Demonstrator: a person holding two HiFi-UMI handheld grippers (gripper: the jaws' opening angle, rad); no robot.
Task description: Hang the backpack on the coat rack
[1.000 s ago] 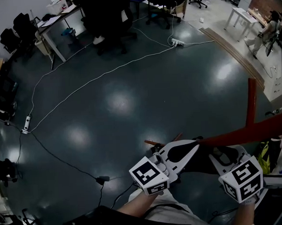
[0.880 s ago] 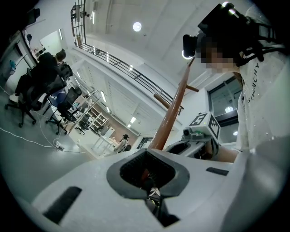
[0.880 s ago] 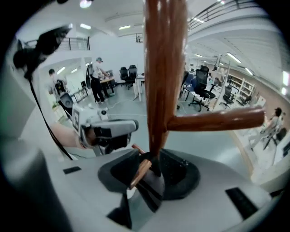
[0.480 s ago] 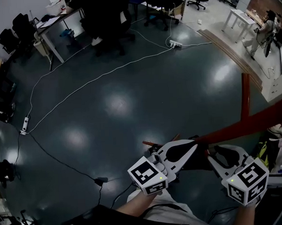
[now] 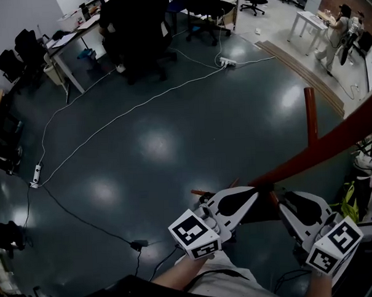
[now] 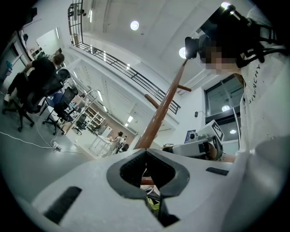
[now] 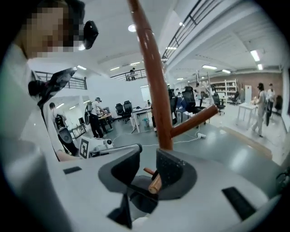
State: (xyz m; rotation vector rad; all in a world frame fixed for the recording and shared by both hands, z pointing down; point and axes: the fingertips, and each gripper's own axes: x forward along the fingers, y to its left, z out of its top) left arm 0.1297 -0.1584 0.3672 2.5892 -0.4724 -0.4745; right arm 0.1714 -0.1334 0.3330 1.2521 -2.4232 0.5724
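The coat rack is a red-brown pole (image 5: 321, 146) that slants up to the right, with a peg (image 5: 309, 115) pointing up. It rises right behind my jaws in both gripper views (image 7: 156, 90) (image 6: 161, 113). A dark mass (image 5: 264, 214), apparently the backpack, sits at the pole between the two grippers, mostly hidden. My left gripper (image 5: 257, 191) (image 6: 145, 152) is shut, tips together, and I see nothing pinched. My right gripper (image 5: 285, 200) (image 7: 147, 156) is open and its jaws are closing. A low peg end (image 7: 155, 182) shows in the gap, and the pads press on nothing.
The dark glossy floor (image 5: 173, 127) is crossed by white cables (image 5: 110, 114) and a power strip (image 5: 36, 176). Desks and office chairs (image 5: 138, 30) stand at the back, and people stand far right (image 5: 335, 30). A yellow-green item (image 5: 348, 202) and white things lie right of the rack.
My right gripper has drawn back toward me and rolled, so its marker cube now sits lower right. The left gripper has stayed put. The rack pole appears steeper as my head shifted.
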